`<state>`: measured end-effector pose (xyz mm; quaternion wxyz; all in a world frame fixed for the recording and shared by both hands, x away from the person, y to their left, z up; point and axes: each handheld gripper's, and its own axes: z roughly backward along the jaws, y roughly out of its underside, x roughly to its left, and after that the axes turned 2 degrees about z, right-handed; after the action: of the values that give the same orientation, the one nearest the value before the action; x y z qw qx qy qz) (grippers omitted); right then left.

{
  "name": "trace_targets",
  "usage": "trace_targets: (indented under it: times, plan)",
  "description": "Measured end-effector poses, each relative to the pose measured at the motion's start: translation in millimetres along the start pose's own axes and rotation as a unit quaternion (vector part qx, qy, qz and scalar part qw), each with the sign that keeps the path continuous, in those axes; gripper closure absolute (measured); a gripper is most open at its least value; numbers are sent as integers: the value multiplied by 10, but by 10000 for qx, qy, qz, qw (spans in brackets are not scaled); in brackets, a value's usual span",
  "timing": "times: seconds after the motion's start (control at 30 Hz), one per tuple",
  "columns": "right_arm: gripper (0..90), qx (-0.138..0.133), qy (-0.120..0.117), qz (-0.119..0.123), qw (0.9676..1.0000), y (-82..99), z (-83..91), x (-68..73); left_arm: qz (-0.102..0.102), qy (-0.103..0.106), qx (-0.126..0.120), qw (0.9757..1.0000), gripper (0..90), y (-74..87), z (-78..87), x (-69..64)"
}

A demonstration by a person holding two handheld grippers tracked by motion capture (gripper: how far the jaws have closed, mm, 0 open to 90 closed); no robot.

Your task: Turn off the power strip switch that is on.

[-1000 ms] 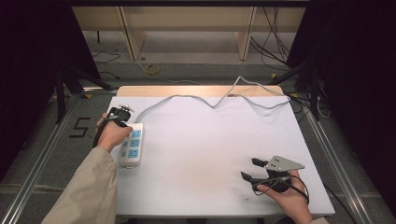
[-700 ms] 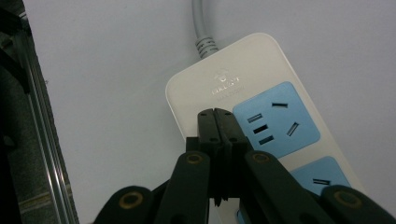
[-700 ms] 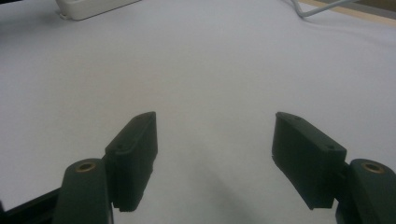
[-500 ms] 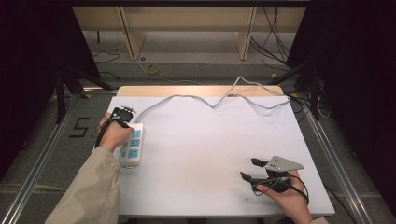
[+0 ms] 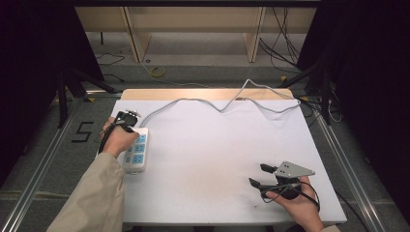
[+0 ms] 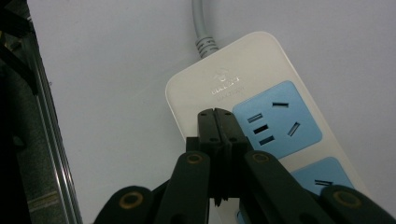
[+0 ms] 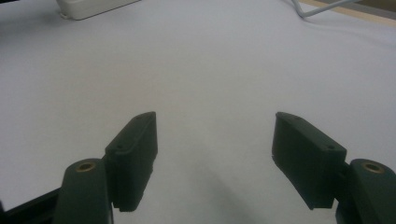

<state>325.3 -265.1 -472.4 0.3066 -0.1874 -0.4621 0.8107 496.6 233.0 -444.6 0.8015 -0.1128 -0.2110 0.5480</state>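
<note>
left tongs (image 6: pixel 218 114) pressed together over power strip (image 5: pixel 136 152) at tabletop (image 5: pixel 208 145) left edge, gripping nothing; right tongs (image 7: pixel 215 154) spread wide, empty, near right corner.

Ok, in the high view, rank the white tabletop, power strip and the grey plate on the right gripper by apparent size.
1. white tabletop
2. power strip
3. grey plate, though it comes close to the strip, whose near part the left hand covers.

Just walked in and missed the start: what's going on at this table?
A person holds a gripper in each hand over a white table. The left gripper, jaws shut together, sits over the cord end of a white power strip with blue sockets. Its grey cord trails across the table's far side. The right gripper is open above bare table, holding nothing.
</note>
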Motion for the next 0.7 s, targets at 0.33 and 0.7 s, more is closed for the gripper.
trace_targets:
  times: [0.33, 0.7]
  plan:
    - [321, 1, 0, -2, 10000, 0, 1, 2, -33, -23, -24, 10000, 898, 3, 1, -3]
    - [322, -14, 3, -8, 10000, 1, 2, -6, -77, 34, -64, 9999, 898, 12, 6, 11]
